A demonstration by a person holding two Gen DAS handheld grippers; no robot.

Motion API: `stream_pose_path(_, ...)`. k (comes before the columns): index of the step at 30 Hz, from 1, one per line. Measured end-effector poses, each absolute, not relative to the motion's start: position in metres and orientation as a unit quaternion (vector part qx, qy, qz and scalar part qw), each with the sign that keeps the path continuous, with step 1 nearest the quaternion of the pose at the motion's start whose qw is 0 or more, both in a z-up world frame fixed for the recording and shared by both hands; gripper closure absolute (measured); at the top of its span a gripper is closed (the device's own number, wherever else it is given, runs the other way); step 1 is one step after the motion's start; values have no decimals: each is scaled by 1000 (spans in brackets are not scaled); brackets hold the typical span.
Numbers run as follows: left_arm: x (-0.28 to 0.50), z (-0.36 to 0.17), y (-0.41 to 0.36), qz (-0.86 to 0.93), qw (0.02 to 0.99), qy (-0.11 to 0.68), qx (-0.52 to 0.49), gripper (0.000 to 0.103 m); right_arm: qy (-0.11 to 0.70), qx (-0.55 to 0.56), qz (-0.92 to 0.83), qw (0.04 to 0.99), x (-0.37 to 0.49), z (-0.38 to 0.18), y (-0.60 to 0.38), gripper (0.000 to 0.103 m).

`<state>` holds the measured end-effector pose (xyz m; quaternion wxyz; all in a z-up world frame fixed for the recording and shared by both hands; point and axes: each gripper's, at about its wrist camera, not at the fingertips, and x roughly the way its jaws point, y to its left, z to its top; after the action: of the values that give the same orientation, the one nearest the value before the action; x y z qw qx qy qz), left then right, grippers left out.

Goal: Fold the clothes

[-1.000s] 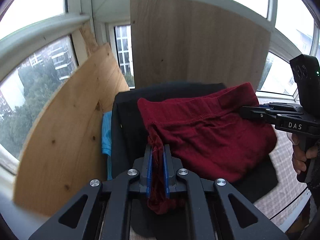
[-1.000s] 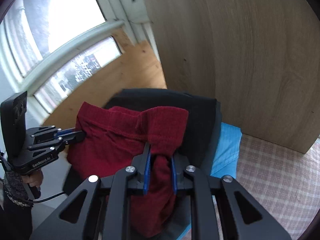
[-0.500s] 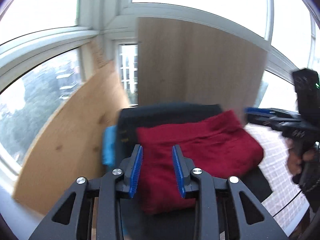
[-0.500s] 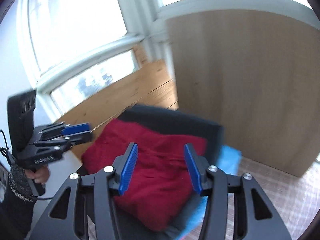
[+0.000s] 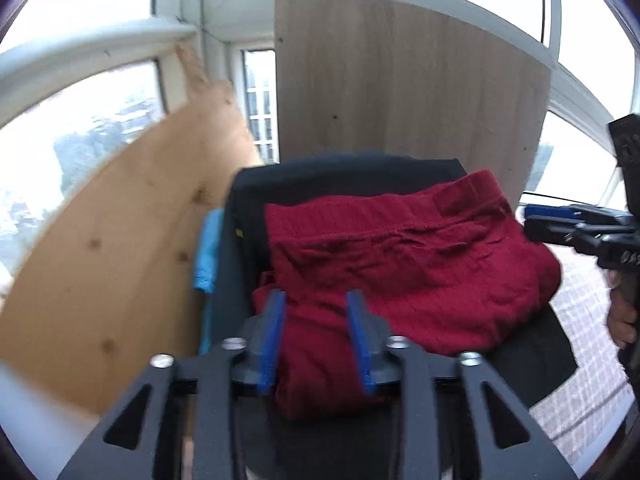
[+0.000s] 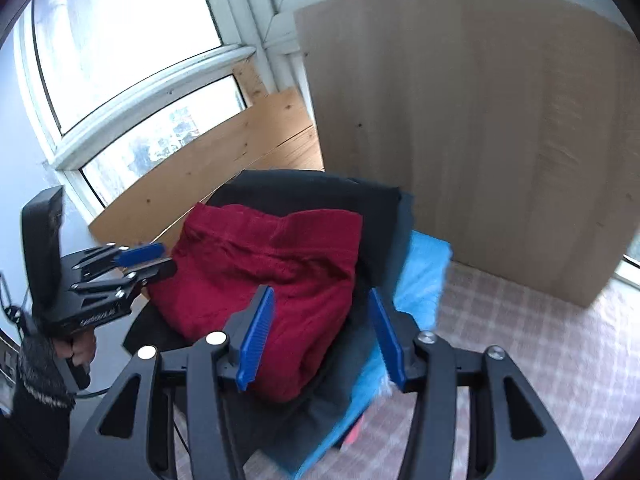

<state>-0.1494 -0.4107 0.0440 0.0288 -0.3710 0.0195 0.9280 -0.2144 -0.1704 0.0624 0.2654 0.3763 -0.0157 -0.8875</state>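
Released a second ago, the folded red garment (image 5: 404, 264) now lies loose atop a black garment (image 6: 384, 208) and a blue one (image 6: 424, 276). My left hand-held gripper (image 5: 316, 336) and right hand-held gripper (image 6: 322, 334) are both opening, blue pads off the cloth. Wooden boards (image 5: 404, 92) lean against the windows behind.
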Motion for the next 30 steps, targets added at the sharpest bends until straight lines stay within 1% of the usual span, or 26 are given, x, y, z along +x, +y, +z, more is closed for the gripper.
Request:
stream_pose_path(1, -138, 50, -406, 929, 23, 26, -367, 51, -14, 375, -891, 257, -204, 67, -168, 46)
stream_pose_path(5, -94, 62, -391, 937, 21, 26, -347, 40, -17, 376, -896, 235, -174, 73, -164, 46)
stream_pose_path(6, -85, 62, -386, 938, 18, 21, -346, 39, -21, 379, -896, 231, -164, 71, -159, 46)
stream_pose_path(10, -59, 57, -369, 934, 11, 0, -358, 39, -20, 386, -898, 211, -119, 62, -140, 46)
stream_pose_path(14, -37, 51, -353, 929, 2, -2, -370, 39, -29, 402, -895, 191, -87, 49, -123, 46)
stream_pose_path(19, -17, 55, -339, 928, 0, -8, -372, 38, -32, 409, -897, 167, -54, 42, -98, 46)
stream_pose_path(22, -4, 60, -328, 929, -18, -9, -368, 29, -32, 407, -898, 167, -38, 43, -84, 46)
stream_pose_path(26, 17, 67, -305, 933, -43, -12, -358, 28, -27, 399, -900, 173, -18, 46, -63, 46)
stream_pose_path(30, 38, 75, -278, 935, -45, -25, -350, 28, -18, 393, -901, 182, 1, 50, -36, 46)
